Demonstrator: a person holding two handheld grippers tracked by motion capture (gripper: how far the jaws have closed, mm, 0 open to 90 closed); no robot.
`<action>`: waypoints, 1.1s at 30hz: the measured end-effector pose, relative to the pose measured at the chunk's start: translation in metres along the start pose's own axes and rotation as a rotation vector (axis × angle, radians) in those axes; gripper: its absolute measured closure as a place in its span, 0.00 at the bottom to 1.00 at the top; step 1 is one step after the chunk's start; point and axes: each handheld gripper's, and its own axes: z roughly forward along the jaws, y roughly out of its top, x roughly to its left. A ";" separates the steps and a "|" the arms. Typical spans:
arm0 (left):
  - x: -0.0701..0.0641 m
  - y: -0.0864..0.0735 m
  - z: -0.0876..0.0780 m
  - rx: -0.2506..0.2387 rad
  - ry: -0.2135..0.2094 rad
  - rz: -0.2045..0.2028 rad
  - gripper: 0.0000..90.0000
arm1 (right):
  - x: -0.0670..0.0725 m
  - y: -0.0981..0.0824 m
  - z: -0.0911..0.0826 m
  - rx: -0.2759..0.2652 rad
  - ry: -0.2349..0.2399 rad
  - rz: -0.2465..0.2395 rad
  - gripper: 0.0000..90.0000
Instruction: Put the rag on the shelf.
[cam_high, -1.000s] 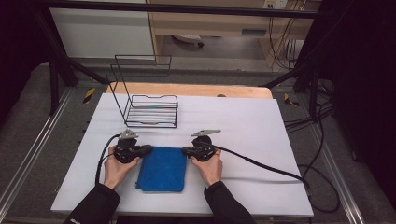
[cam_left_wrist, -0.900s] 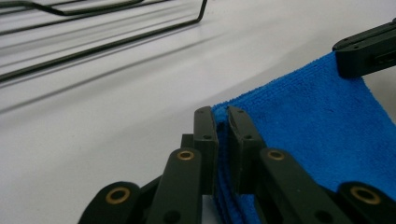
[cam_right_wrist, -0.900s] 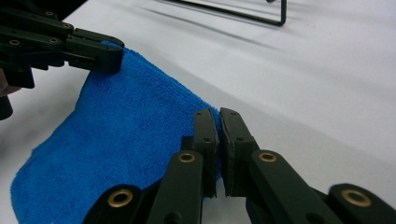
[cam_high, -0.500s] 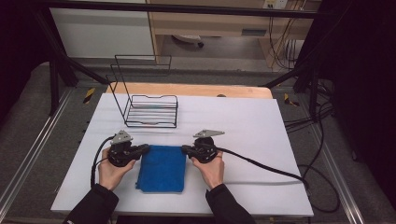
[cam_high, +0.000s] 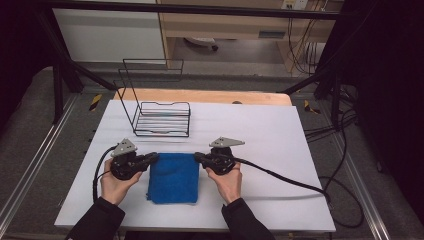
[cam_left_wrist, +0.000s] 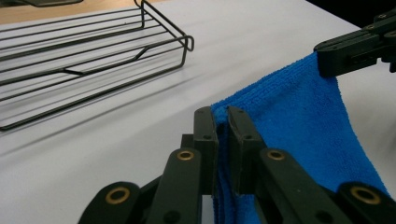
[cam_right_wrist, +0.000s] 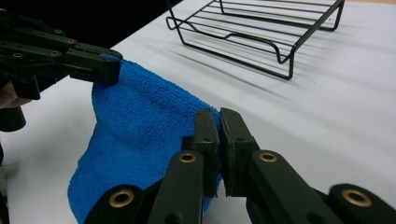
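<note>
We have the blue cloth (cam_high: 173, 178) pinched at its two far corners: our left gripper (cam_left_wrist: 222, 122) has its jaws closed on one, our right gripper (cam_right_wrist: 219, 125) on the other. The cloth's far edge is raised, and its near part hangs to the white table (cam_high: 280, 130). It looks light and limp, so corners suit it best. Beyond stands a wire rack (cam_high: 160, 119).

Table (cam_high: 280, 130) brightly lit, surroundings dark; soft rack (cam_right_wrist: 261, 32) shadows; near gripper links blurred.
</note>
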 end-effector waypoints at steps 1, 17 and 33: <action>-0.001 0.001 -0.001 -0.004 0.004 0.004 0.92 | 0.000 0.000 -0.001 -0.007 0.002 -0.003 0.96; -0.010 0.012 -0.017 -0.068 0.020 0.025 0.92 | 0.011 0.015 -0.017 -0.071 0.003 -0.077 0.96; -0.015 0.020 -0.028 -0.139 0.035 0.028 0.92 | 0.020 0.031 -0.029 -0.129 -0.002 -0.133 0.97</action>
